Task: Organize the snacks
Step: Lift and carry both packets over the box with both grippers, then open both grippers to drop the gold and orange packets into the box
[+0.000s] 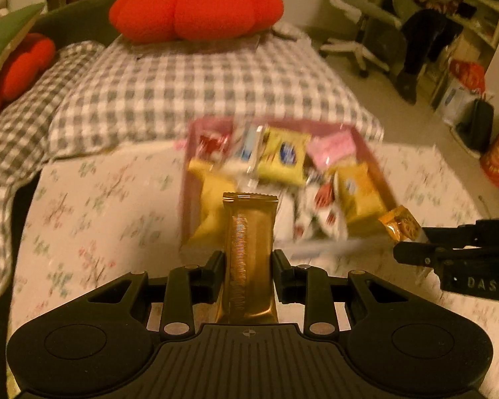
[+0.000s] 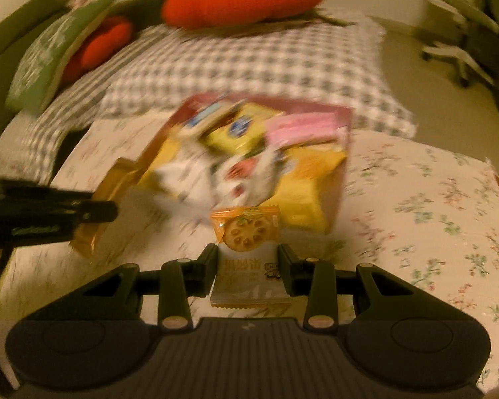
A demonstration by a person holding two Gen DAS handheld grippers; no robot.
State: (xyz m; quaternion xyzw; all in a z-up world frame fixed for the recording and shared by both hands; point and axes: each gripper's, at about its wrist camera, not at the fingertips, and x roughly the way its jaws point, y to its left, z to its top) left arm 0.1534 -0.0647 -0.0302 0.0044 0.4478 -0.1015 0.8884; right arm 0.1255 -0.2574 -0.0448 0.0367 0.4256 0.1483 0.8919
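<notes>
Snacks: piled in pink box (image 1: 376,163) on floral bed (image 1: 109,199).
L tongs (image 1: 249,262): gold bar (image 1: 249,242) clamped.
R tongs (image 2: 248,259): cracker pack (image 2: 246,232) clamped.

1. The left wrist camera sits just behind the left gripper (image 1: 248,259), looking forward and downward along its fingers at a pink snack box (image 1: 371,153) a little beyond the fingertips.
2. The right wrist camera sits just behind the right gripper (image 2: 248,252), angled likewise, the same box ahead.
3. Both views share the box, the checked blanket (image 1: 199,79), the red cushion (image 1: 196,8), and each other's gripper at the frame edge.
</notes>
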